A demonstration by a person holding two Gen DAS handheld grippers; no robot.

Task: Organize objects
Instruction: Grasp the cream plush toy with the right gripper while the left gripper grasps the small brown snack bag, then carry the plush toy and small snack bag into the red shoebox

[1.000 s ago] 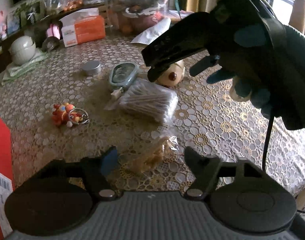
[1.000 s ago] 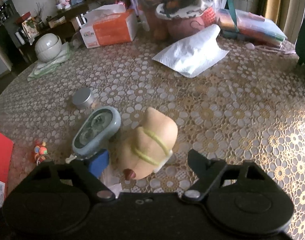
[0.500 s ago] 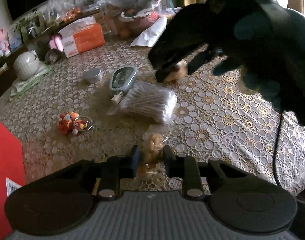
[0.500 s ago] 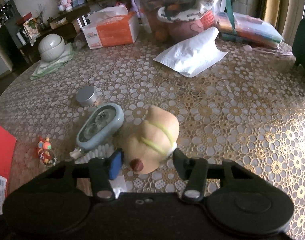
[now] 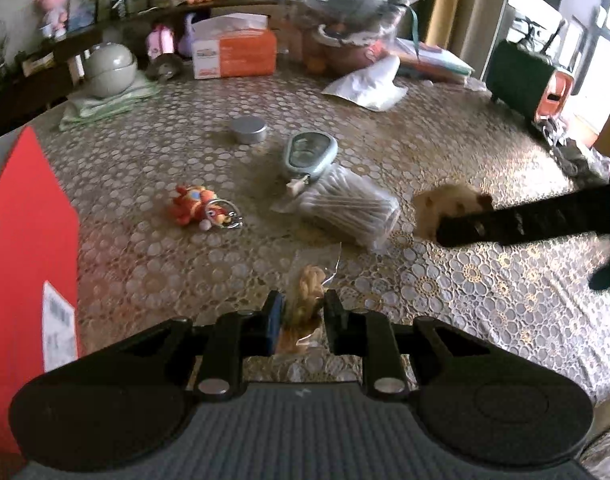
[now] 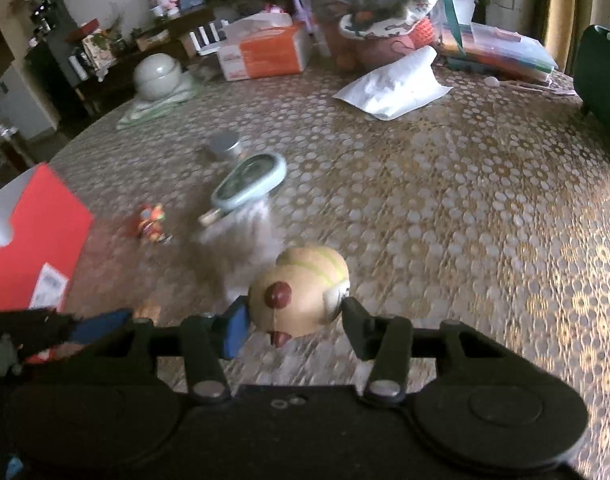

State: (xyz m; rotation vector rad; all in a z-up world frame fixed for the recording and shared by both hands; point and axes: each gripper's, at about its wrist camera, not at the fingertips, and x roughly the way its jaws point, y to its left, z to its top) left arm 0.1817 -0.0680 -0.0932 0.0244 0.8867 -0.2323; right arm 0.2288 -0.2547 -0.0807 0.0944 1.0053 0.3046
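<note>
Lace-covered table point(image 5: 485, 280), cluttered. My left gripper point(image 5: 301, 314) pinches the snack packet point(image 5: 309, 292); my right gripper point(image 6: 295, 312) clamps the plush toy point(image 6: 301, 292). I'd lift both clear of the table, grips firm, toward the red box point(image 5: 29, 240) at near left.

Lace-covered table point(image 5: 485, 292): tin point(image 5: 248, 129), keychain toy point(image 5: 201, 210), swab pack point(image 5: 351, 210).

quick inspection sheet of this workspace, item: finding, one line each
surface: table under a lace-pattern cloth.
job's things: small snack bag, plush toy, cotton swab pack, keychain toy, blue case, round tin.
clutter: tissue box, white bowl, plastic bags at the back.
grippers: left gripper shut on small snack bag; right gripper shut on plush toy.
cables: nothing seen.
surroundings: red box, window at right.
</note>
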